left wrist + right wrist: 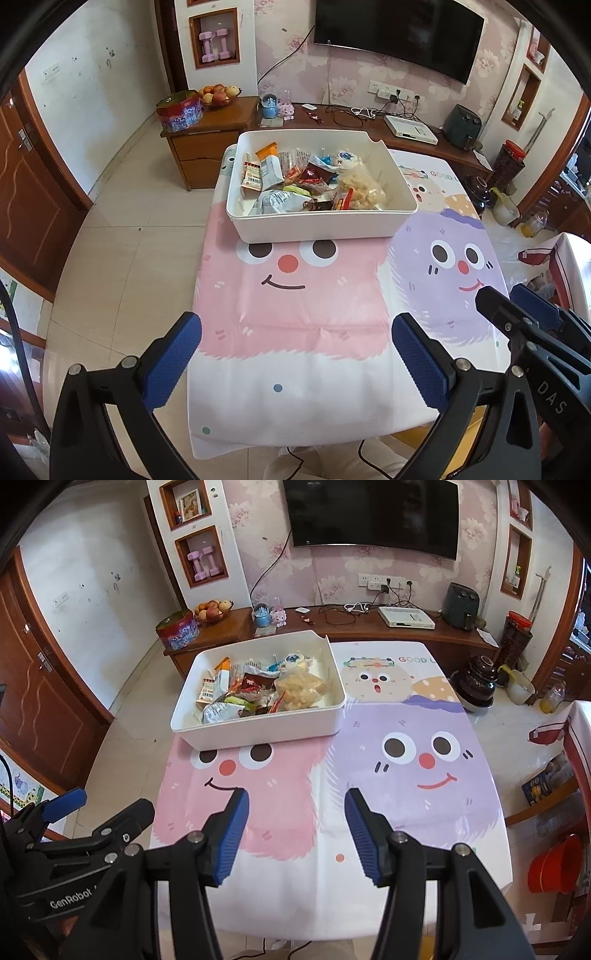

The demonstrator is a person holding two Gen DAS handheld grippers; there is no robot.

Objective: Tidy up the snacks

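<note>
- Left tongs (295, 354) gape wide w/ nothing in them, low in the left wrist view, over the pink monster on the cloth.
- Right tongs (295, 834) are open too, a bit narrower, empty, low middle of the right wrist view.
- White bin (321, 221) sits at the far end of the worktop (295, 398), upper middle of frame. Snacks (306, 181) are all piled inside; none on the cloth.
- Job looks about done, I think. If more sorting is needed: reach in from above, pinch one bag by its edge, go slow.
- Bin: smooth hard plastic, round corners. Bags: crinkly, shiny, squishy. Puffed snack bag (360, 190) is clear & lumpy. Cloth is slick w/ fold lines.
</note>
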